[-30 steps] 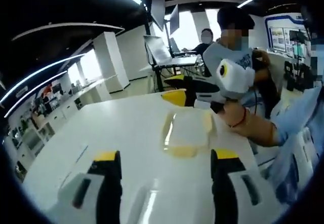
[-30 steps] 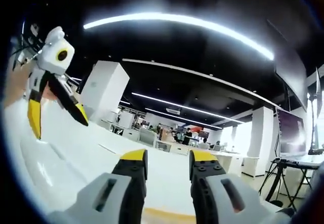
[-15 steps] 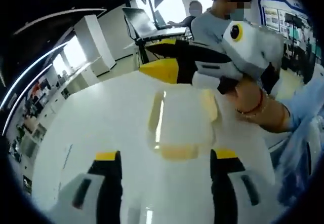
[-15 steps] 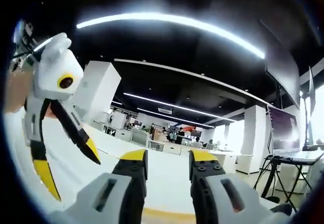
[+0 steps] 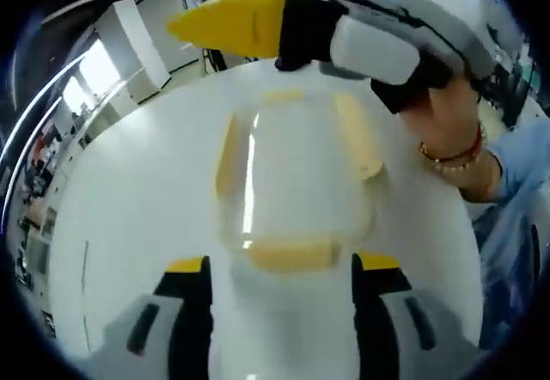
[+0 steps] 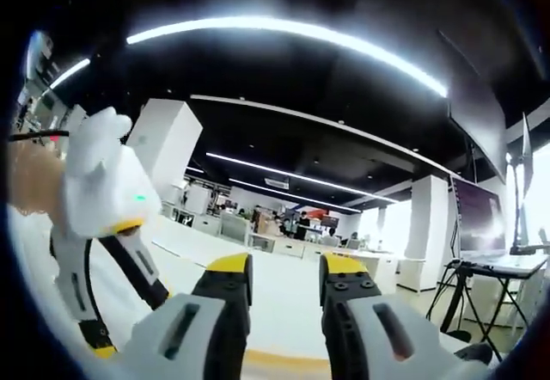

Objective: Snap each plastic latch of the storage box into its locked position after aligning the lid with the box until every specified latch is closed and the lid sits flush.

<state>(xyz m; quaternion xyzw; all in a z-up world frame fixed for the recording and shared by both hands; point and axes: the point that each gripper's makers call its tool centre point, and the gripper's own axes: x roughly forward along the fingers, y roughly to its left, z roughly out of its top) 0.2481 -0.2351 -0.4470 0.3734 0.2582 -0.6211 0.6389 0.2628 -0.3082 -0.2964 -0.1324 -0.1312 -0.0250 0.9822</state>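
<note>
A clear storage box [image 5: 292,182] with pale yellow latches on its sides lies on the white table [image 5: 120,217], lid on top. My left gripper [image 5: 282,272] is open, its jaws standing either side of the box's near latch [image 5: 290,255] without touching it. My right gripper [image 5: 232,23], held by a hand [image 5: 447,131], reaches in from the upper right over the box's far end. In the right gripper view, my right gripper [image 6: 284,281] has a narrow gap between its jaws with nothing in it. The left gripper's white body [image 6: 103,195] is at the left.
The table top [image 6: 284,307] stretches ahead to an open office with white pillars [image 6: 168,152], desks and ceiling light strips. A person's sleeve [image 5: 516,182] is at the right edge of the left gripper view.
The left gripper view has closed in on the box and tipped down. The right gripper has come forward over the box's far end. In the right gripper view the left gripper has drawn nearer.
</note>
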